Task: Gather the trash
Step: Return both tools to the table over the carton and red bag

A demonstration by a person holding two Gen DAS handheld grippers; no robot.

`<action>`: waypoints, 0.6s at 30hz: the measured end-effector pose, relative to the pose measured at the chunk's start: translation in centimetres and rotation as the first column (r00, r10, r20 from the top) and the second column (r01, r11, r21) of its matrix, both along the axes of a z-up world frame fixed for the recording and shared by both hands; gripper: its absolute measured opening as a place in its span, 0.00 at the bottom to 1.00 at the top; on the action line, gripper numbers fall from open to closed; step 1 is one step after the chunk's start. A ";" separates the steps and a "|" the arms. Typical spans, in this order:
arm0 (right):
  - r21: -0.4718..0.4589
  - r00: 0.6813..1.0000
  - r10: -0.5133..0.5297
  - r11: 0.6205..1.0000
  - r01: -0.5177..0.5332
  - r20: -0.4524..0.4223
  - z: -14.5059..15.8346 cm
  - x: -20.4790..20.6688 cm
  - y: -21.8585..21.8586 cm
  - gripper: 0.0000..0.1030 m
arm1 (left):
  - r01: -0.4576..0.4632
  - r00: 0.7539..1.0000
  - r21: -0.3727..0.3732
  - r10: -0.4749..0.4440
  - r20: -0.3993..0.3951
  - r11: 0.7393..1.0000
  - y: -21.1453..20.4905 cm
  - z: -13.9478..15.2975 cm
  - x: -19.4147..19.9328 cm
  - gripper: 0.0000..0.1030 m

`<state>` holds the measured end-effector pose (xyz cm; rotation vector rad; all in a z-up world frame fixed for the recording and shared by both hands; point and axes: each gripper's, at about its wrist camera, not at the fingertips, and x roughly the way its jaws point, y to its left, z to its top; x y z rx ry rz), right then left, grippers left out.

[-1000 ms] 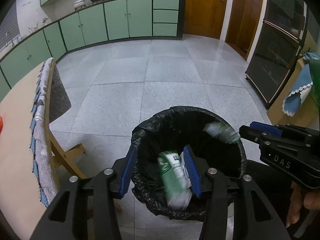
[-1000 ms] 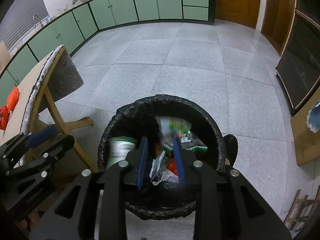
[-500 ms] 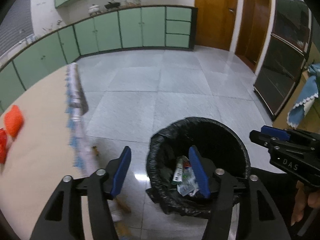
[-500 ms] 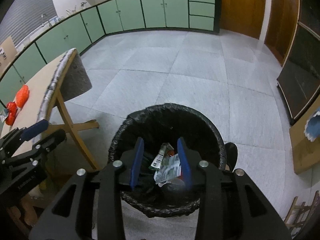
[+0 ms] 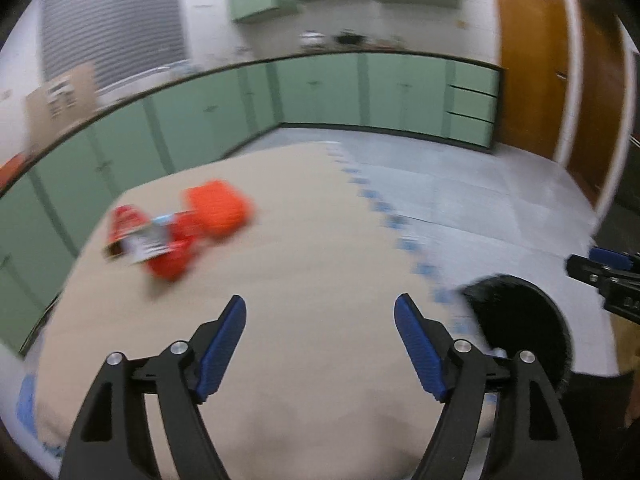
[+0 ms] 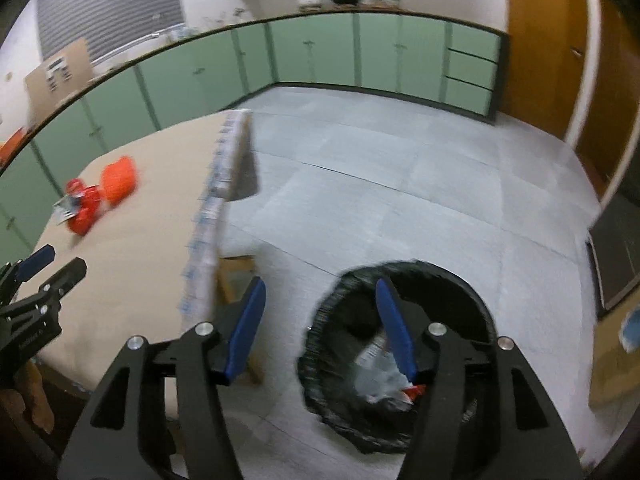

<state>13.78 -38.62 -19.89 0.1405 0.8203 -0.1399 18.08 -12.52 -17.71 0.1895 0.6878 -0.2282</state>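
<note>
My left gripper [image 5: 320, 308] is open and empty above the beige table [image 5: 320, 360]. Orange and red wrappers [image 5: 180, 232] lie on the table ahead and to the left of it, blurred. My right gripper [image 6: 320, 292] is open and empty above the floor, between the table edge and the black-lined trash bin [image 6: 452, 280]. The bin holds crumpled wrappers [image 6: 380, 376]. The bin also shows in the left wrist view [image 5: 520, 328], to the right past the table edge. The wrappers also show in the right wrist view [image 6: 100, 192].
Green cabinets [image 5: 320, 88] run along the far wall. A wooden door [image 5: 532, 60] stands at the right. The table's patterned cloth edge [image 6: 212, 208] hangs next to the grey tiled floor [image 6: 400, 184]. A dark cabinet [image 6: 616, 248] stands at the far right.
Both grippers rose and swung left, away from the bin. The left one now faces the table with the orange wrappers. Both jaws opened wider; the trash lies in the bin.
</note>
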 end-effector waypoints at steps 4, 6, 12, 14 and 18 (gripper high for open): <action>0.000 0.996 0.092 0.996 -0.092 0.011 0.5 2.9 4.3 0.55 | -0.148 0.989 -0.001 0.148 0.028 0.989 6.0 0.3 1.9 0.75; 0.000 0.991 0.130 0.991 -0.130 0.013 0.6 4.3 6.2 0.55 | -0.195 0.980 -0.009 0.196 0.037 0.981 7.9 0.5 3.0 0.75; 0.005 0.977 0.211 0.977 -0.212 0.015 0.3 8.2 11.0 0.55 | -0.253 0.966 -0.040 0.255 0.034 0.967 11.1 0.1 6.4 0.75; 0.003 0.972 0.233 0.973 -0.233 0.014 0.0 9.5 12.2 0.55 | -0.256 0.966 -0.048 0.257 0.032 0.966 11.5 -0.2 7.5 0.75; 0.007 0.965 0.261 0.965 -0.261 0.010 -0.7 11.7 14.2 0.55 | -0.260 0.965 -0.057 0.262 0.022 0.964 12.0 -1.1 9.1 0.75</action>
